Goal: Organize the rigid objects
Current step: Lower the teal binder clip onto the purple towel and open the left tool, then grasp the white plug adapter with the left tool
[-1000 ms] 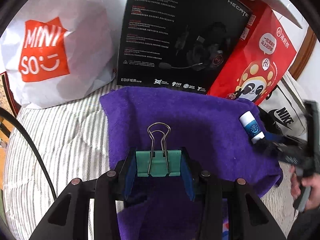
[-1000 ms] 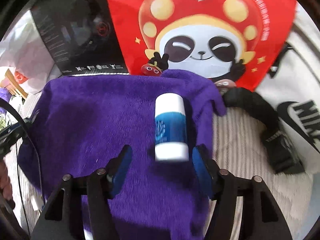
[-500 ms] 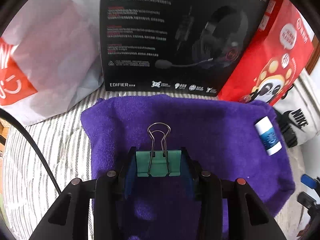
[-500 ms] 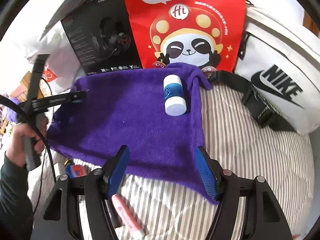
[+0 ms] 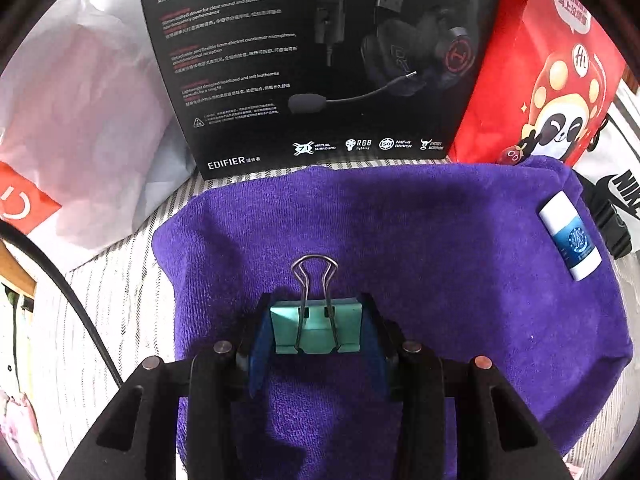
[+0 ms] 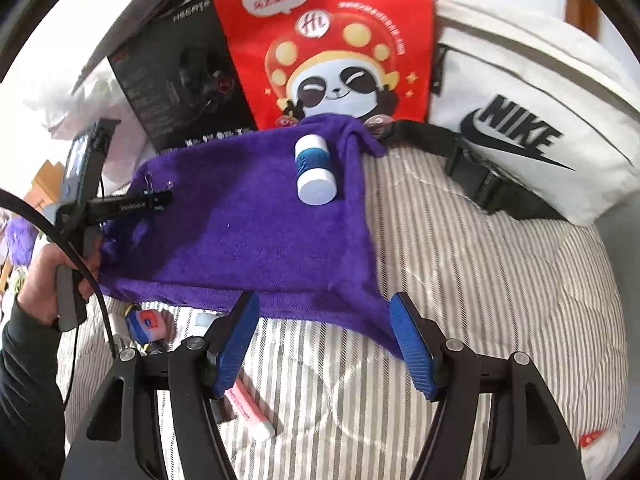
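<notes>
Striped bedding (image 6: 460, 280) carries everything. Along its far side lean, largest first, a white Nike bag (image 6: 532, 120), a black headset box (image 5: 320, 60) and a red panda bag (image 6: 332, 40); a white Miniso bag (image 5: 80, 120) stands left of the box. A purple towel (image 5: 440, 260) lies spread in front of them, its far edge touching the box and the red bag. Left gripper (image 5: 316, 330), held in a hand (image 6: 44, 276), hangs over the towel's near-left part; its blue pads are clamped on the two sides of a teal binder clip (image 5: 316, 328), wire handles pointing away from the camera. Right gripper (image 6: 324, 344) sits at the towel's near edge, jaws apart with nothing between them. A white-and-blue glue stick (image 6: 314, 168) lies on its side near the towel's far right corner, well apart from both grippers. On the bedding off the near edge: a small blue-and-red tube (image 6: 146, 322) and a pink stick (image 6: 250, 412), partly hidden by the right gripper's finger.
</notes>
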{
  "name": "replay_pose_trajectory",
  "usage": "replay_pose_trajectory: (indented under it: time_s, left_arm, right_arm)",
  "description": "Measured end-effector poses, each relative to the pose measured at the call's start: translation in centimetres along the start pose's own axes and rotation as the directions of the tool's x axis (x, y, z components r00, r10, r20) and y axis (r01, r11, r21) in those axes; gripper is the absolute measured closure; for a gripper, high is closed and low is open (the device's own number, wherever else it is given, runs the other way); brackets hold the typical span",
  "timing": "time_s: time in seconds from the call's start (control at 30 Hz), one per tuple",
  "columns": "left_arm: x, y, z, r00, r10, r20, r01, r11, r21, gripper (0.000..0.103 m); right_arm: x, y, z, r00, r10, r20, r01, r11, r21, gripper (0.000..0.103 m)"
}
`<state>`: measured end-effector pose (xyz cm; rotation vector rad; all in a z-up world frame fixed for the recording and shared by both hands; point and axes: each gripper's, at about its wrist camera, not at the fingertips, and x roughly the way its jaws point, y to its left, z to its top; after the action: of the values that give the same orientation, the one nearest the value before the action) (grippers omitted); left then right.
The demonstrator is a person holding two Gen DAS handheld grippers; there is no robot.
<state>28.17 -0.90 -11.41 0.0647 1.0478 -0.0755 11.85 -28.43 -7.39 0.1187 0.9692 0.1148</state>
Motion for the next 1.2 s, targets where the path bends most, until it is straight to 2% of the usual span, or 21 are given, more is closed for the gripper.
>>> replay_pose_trajectory:
  time_s: [0.1, 0.17, 0.33, 0.6, 0.7, 1.0, 1.2]
  left_arm:
    - [-0.1, -0.2, -0.2, 1.000, 0.000, -0.003, 0.000, 1.000, -0.005, 0.058]
    - [-0.2, -0.5, -0.5, 1.000, 0.002, -0.019, -0.002, 1.000, -0.008, 0.041]
    - [-1.7, -0.9, -2.5, 0.999, -0.021, -0.041, 0.020, 1.000, -0.019, 0.040]
    - [-10.1, -2.2, -9.0, 0.996, -0.057, 0.065, 0.056, 0.998, 0.024, 0.040]
    - [-11.9, -2.3, -11.0, 0.993, -0.081, 0.081, 0.078, 0.996, 0.038, 0.040]
    - [-12.0, -1.2, -16.6, 0.982, -0.181, 0.049, 0.177, 0.981, 0.080, 0.040]
    - [-11.4, -1.6, -17.7, 0.981, -0.177, 0.085, 0.155, 0.965, 0.213, 0.040]
  right_arm:
    - [-1.2, -0.4, -0.5, 1.000, 0.015, 0.022, -0.016, 0.999, 0.030, 0.036]
    - [-2.0, -0.4, -0.7, 0.999, 0.024, 0.035, -0.026, 0.999, 0.037, 0.036]
    - [-3.8, -0.2, -1.8, 0.997, 0.033, 0.067, -0.037, 0.998, 0.051, 0.035]
    - [-5.9, 0.4, -4.2, 0.997, 0.030, 0.075, -0.035, 0.998, 0.058, 0.035]
    - [-6.4, 0.6, -5.0, 0.997, 0.018, 0.076, -0.022, 0.999, 0.050, 0.035]
    - [-7.8, 0.8, -7.0, 0.996, 0.013, 0.086, -0.016, 0.999, 0.033, 0.033]
    - [-7.8, 1.3, -7.7, 0.997, 0.010, 0.079, -0.012, 1.000, 0.025, 0.033]
